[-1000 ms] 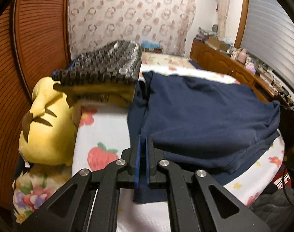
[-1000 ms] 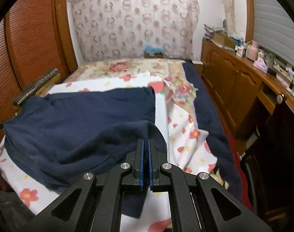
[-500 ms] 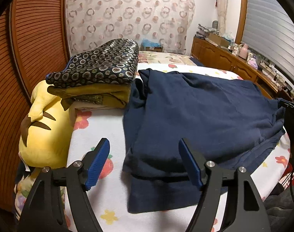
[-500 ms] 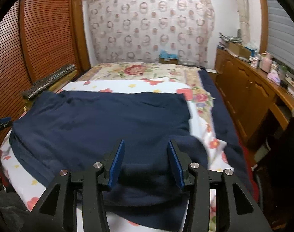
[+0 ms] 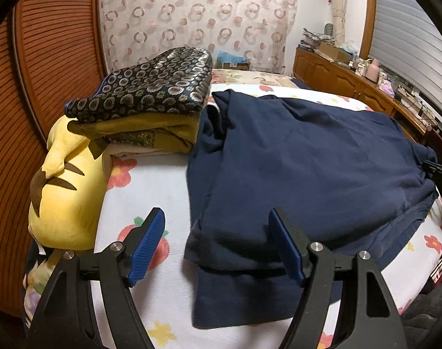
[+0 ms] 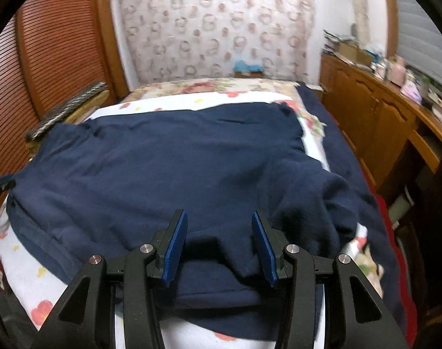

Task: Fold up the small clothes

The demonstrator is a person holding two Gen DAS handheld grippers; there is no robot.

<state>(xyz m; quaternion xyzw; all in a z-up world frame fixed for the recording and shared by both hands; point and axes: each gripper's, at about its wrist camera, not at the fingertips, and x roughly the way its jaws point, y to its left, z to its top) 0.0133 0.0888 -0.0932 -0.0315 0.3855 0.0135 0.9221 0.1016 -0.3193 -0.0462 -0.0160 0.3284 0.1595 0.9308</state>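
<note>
We see navy garment [image 5: 293,168] on bed [image 5: 151,192], one fold laid, more folds left. Left tongs [image 5: 218,247], right tongs [image 6: 219,245] both released, grasping nothing.

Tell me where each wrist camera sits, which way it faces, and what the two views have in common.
Left wrist: rides the left gripper, open, over the near left edge of the navy garment, facing up the bed past the folded pile and yellow plush.
Right wrist: rides the right gripper, open, over the garment's near right edge, facing the patterned curtain and wooden cabinets.
Shared: garment, floral bedsheet, curtain, folded pile.
</note>
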